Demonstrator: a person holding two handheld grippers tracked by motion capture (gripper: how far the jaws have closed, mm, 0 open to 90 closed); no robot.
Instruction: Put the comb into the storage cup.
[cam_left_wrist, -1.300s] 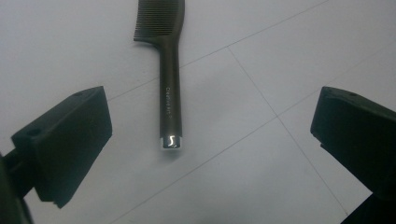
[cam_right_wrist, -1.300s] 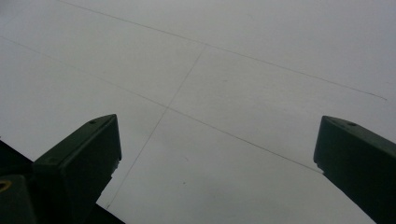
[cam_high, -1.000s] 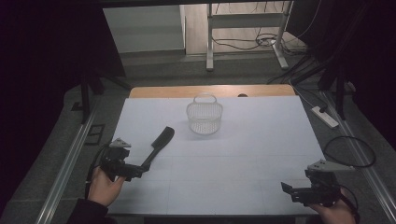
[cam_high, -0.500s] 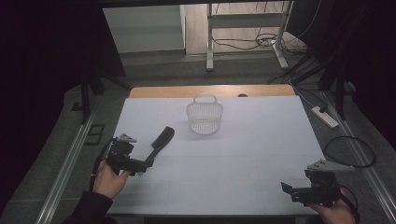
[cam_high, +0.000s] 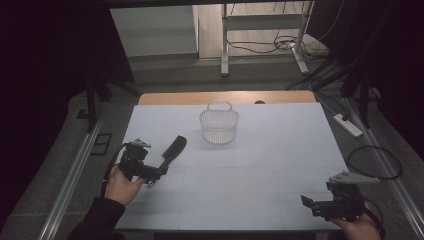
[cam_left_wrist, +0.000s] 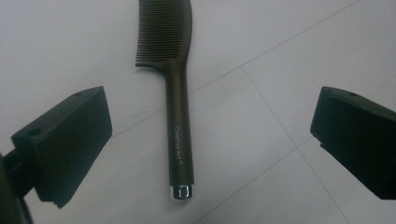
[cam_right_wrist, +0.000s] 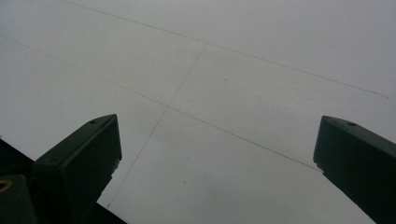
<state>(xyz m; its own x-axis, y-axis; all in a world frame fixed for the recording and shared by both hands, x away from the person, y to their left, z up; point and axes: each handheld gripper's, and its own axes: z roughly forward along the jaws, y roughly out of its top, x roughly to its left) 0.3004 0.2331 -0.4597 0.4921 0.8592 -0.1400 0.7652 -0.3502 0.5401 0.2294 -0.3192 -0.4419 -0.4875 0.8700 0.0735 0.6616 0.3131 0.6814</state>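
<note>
Left gripper: jaws spread wide, one on each side of the comb's handle, touching nothing. The comb lies flat on the bench between them, handle end toward the camera, teeth pointing away. In the high view the comb sits at the left of the bench, just ahead of the left gripper, and well short of the wire basket near the far middle.

Handling, as a judgement: dark plastic, one piece, light and stiff; smooth, narrow handle, likely to slip or roll if pinched off-centre. Fine teeth are the fragile part, so leave them alone. Best hold: across the straight handle, about mid-length, jaws square to it. It lies low on the bench, so the jaws must come right down to the surface.

Writing: pale lettering along the handle reads "Creative Art", as near as I can make out. Small shiny metal cap at the handle end.

Right gripper: jaws also wide apart, empty, over bare bench at the near right corner, well away from the comb.
</note>
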